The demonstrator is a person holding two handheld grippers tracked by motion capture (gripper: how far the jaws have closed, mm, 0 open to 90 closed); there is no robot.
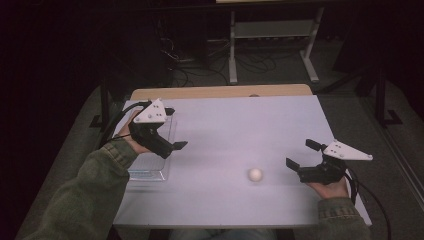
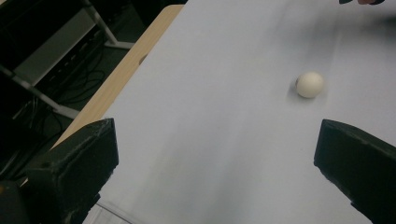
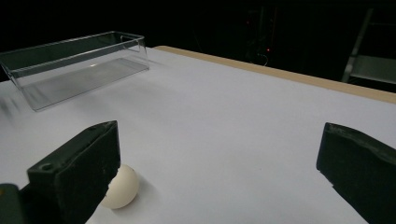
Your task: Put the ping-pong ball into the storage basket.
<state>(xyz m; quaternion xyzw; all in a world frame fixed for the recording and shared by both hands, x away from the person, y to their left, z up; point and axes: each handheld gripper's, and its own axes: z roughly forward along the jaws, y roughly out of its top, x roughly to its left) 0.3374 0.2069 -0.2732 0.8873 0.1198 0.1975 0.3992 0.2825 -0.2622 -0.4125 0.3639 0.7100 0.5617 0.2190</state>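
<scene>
1. Right gripper (image 1: 301, 155): lower right of the high view, jaws spread wide, holding nothing. In the right gripper view its left jaw covers part of the ball (image 3: 122, 187).
2. Left gripper (image 1: 173, 129): left of centre in the high view, jaws wide apart, empty; it is held over the bin (image 1: 150, 172) and hides the bin's middle.
3. Ball: white, on the table (image 1: 240, 125), lower centre of the high view, near the right gripper, well apart from the left; slightly blurred.
4. Bin: clear plastic, empty, upper left of the right gripper view, left end cut off.
5. Writing: none legible on any item.
</scene>
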